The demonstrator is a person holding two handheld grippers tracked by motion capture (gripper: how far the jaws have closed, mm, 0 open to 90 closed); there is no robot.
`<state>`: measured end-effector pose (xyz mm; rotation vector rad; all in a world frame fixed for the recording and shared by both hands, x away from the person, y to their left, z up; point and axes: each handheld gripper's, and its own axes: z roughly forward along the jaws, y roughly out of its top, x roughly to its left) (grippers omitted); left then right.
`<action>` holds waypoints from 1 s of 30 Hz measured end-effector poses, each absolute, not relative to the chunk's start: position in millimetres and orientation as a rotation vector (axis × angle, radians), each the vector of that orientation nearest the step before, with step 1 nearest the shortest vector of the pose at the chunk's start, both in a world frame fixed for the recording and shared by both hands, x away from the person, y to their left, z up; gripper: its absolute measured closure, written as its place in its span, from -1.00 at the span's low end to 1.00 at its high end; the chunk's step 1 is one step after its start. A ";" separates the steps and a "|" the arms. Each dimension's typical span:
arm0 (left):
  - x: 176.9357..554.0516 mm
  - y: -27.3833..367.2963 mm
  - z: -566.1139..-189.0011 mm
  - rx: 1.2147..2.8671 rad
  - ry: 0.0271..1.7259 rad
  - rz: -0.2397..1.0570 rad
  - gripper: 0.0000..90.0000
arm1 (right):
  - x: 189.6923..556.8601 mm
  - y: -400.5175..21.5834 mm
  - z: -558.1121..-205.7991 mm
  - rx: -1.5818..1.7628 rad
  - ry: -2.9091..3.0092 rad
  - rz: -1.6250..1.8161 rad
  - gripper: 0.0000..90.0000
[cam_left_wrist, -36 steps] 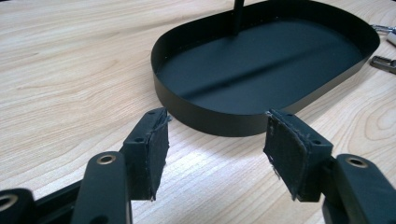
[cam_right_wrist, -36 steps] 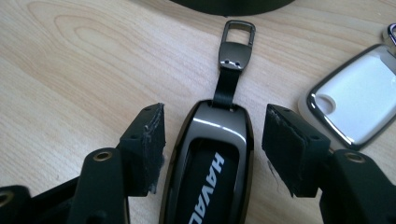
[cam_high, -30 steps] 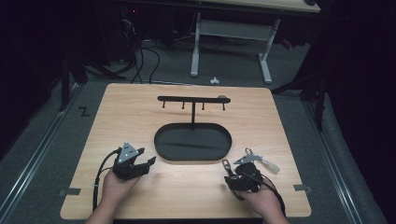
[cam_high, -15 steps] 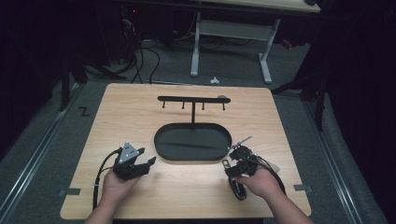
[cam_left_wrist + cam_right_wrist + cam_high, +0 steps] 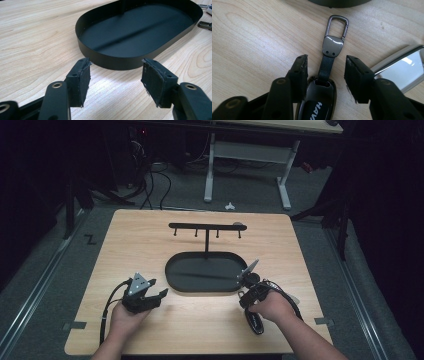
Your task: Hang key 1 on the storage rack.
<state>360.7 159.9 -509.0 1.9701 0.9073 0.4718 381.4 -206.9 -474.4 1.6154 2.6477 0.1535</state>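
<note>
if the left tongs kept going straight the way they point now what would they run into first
Most likely the near wall of the black oval tray, which sits directly ahead of the open left tongs on the table. Only bare wood lies between them, though the gap's depth is hard to judge.

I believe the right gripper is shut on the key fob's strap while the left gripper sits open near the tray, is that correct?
Not quite: the right gripper is open, its jaws standing either side of the key fob's strap without touching it, as the right gripper view shows. The left gripper is indeed open near the tray.
</note>
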 end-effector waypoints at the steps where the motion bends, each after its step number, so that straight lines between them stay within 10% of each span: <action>1: 360.8 159.7 -509.2 1.972 0.907 0.472 -0.11 | 382.6 -206.7 -475.1 1.617 2.653 0.144 0.29; 30: 360.5 159.8 -508.7 1.968 0.892 0.465 -0.10 | 387.9 -198.9 -486.6 1.517 2.741 -0.021 0.78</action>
